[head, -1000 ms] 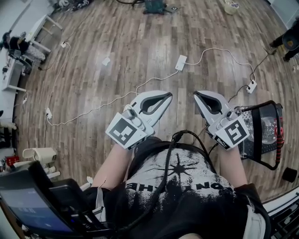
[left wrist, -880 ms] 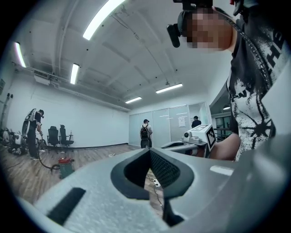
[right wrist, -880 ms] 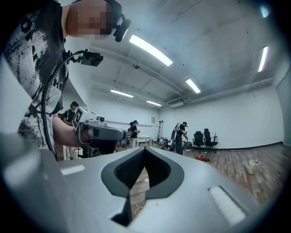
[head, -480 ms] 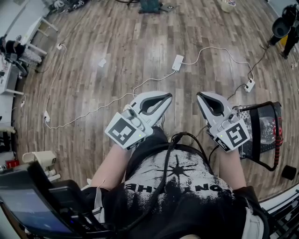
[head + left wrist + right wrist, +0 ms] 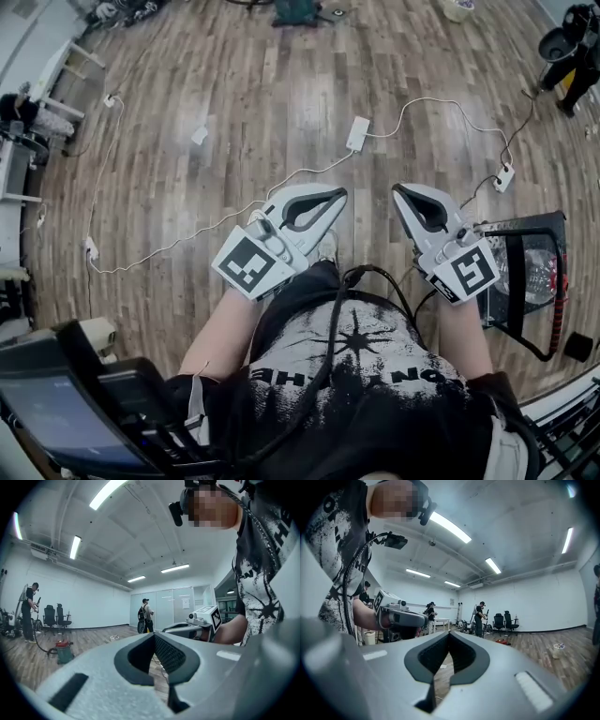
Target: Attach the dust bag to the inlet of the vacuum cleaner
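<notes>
Carried forward, left tongs [image 5: 339,194] and right tongs [image 5: 396,189] are closed, empty; dust bag, unseen ahead of them, probably soft: grip its collar.

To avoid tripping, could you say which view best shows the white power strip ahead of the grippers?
The head view: the white power strip lies fully visible from above. Neither gripper view shows it recognisably.

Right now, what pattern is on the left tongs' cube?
Cube: black-and-white square marker, clearest in head view.
</notes>
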